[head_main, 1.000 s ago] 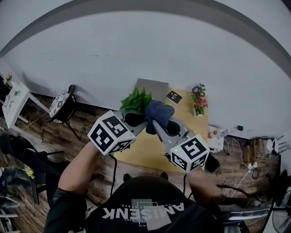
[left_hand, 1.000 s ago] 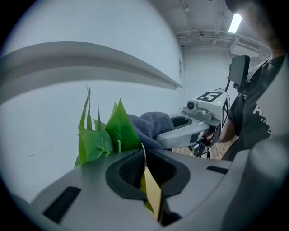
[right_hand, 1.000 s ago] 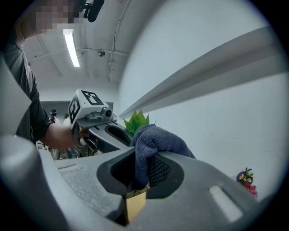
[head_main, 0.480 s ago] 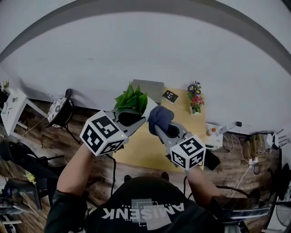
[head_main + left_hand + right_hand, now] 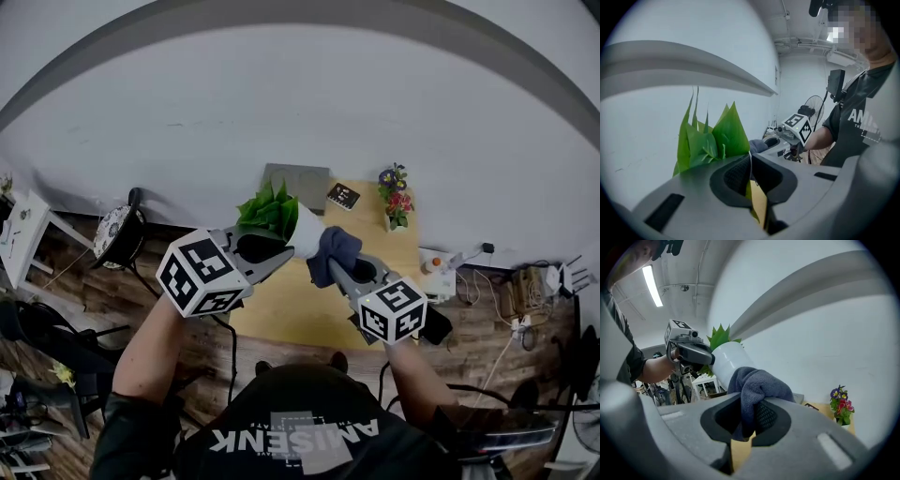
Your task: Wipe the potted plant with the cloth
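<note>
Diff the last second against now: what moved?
The right tongs brought the cloth down from the leaves to the side of the white pot, which is now uncovered. Same as before: left tongs clamped on the potted plant, right tongs clamped on the cloth, and the plant held above the table.

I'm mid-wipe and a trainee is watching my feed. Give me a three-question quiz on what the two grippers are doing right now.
1. Which gripper holds the green-leaved plant in the white pot?
2. The right gripper is clamped on: A) a dark blue cloth; B) a yellow sponge; C) nothing.
3. True or false: the potted plant stands on the yellow wooden table.
Key: 1 the left gripper; 2 A; 3 false, it is held up off the table.
</note>
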Tool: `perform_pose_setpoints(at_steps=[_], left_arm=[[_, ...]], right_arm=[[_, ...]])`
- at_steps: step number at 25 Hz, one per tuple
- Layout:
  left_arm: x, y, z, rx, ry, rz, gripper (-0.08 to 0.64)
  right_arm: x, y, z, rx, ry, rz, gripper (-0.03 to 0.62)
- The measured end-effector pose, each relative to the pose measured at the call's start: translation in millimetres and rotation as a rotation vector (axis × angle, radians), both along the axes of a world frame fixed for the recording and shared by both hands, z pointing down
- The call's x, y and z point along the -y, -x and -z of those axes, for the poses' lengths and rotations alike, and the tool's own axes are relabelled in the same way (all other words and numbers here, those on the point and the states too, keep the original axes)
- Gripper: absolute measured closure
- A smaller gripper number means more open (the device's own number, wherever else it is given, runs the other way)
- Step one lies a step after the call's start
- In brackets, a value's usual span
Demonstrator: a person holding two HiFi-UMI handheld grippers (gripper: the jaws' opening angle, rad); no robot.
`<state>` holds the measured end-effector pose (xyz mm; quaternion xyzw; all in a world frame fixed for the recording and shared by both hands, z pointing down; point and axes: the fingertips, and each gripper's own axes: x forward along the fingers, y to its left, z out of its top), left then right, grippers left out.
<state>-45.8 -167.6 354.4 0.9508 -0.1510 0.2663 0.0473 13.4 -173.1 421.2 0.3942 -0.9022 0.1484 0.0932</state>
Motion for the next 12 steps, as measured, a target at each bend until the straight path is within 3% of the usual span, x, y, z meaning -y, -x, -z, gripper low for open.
perform_pose_setpoints(at_steps=[7,12], left_arm=[[-1,6,-19,0.093,-0.036,-0.102,0.547],[-16,-1,-28,0.106,-0.034,-0.165,0.546]], right_arm=[[-17,4,49,0.064,-0.070,0.064,0.555],[-28,21,84,0.089,-0.137,0.109,0.555]])
